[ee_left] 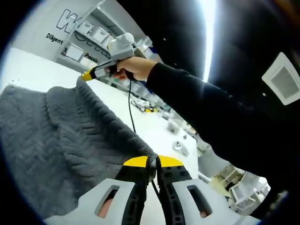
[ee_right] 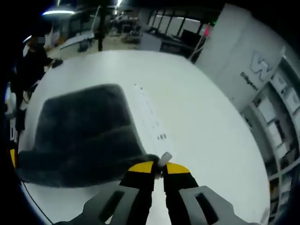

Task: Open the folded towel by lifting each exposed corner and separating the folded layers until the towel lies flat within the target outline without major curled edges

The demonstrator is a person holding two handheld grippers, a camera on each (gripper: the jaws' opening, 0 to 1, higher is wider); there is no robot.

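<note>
A grey knitted towel (ee_left: 61, 140) hangs stretched between the two grippers above the white table (ee_left: 28, 70). My left gripper (ee_left: 153, 162), yellow-tipped, is shut on the towel's near corner at the bottom of the left gripper view. Up the taut edge, a hand holds my right gripper (ee_left: 86, 76), pinched on the far corner. In the right gripper view, my right gripper (ee_right: 158, 168) is shut on a towel corner with a small white tag (ee_right: 165, 158). The rest of the towel (ee_right: 84, 136) spreads away to the left over the table (ee_right: 197, 122).
A black sleeve (ee_left: 211, 112) crosses the left gripper view. Shelves with white bins (ee_left: 93, 35) stand behind the table. A line of small marks (ee_right: 149, 115) runs along the table beside the towel. A white lettered wall (ee_right: 253, 70) and shelves (ee_right: 281, 122) lie to the right.
</note>
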